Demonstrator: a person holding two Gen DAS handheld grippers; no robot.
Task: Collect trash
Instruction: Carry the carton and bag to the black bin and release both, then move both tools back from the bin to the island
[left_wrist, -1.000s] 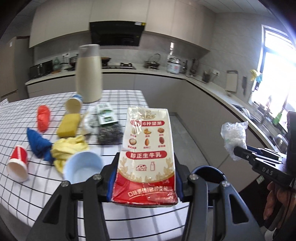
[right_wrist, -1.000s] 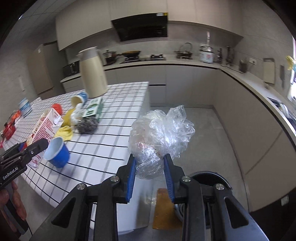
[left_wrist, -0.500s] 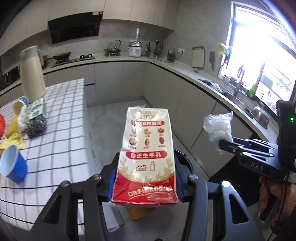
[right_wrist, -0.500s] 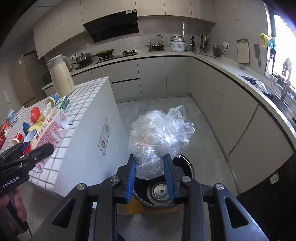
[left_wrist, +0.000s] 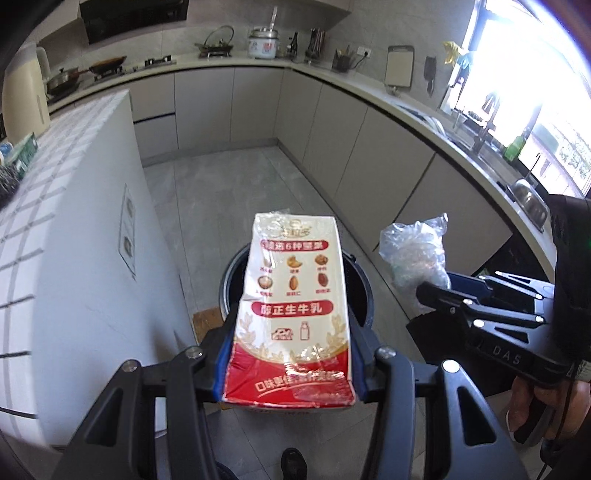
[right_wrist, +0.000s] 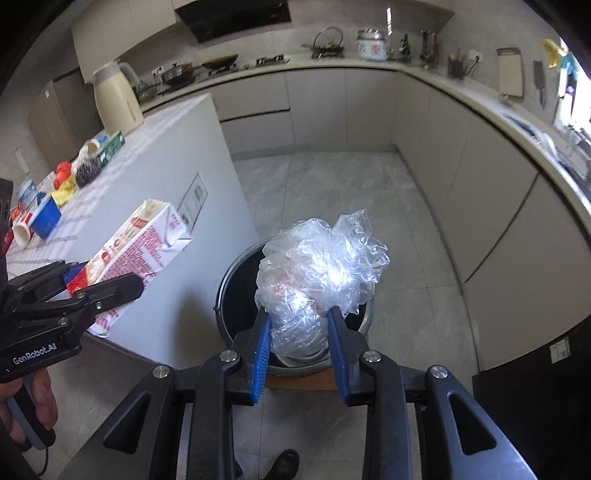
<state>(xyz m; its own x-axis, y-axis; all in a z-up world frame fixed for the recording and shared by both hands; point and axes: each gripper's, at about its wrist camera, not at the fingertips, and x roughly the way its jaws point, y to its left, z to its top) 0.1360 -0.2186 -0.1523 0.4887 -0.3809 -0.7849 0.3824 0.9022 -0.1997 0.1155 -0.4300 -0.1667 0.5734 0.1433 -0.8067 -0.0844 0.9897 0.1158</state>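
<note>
My left gripper (left_wrist: 291, 363) is shut on a red and white milk carton (left_wrist: 295, 310) and holds it above a round dark trash bin (left_wrist: 236, 280) on the floor. My right gripper (right_wrist: 299, 343) is shut on a crumpled clear plastic bag (right_wrist: 321, 273) over the same trash bin (right_wrist: 236, 295). The carton (right_wrist: 136, 254) and left gripper (right_wrist: 110, 291) show at the left of the right wrist view. The bag (left_wrist: 415, 254) and right gripper (left_wrist: 447, 291) show at the right of the left wrist view.
The white island (right_wrist: 173, 192) with a checked top stands left of the bin. On it are a blue cup (right_wrist: 44, 219), a yellow cloth (right_wrist: 62, 194), a steel scourer (right_wrist: 88, 171), a cream jug (right_wrist: 116, 99). Cabinets (right_wrist: 480, 177) line the back and right.
Both grippers have moved away from the island top, lowered and tipped down, so the carton and the bag now hang right over the open bin, which looks nearer.
</note>
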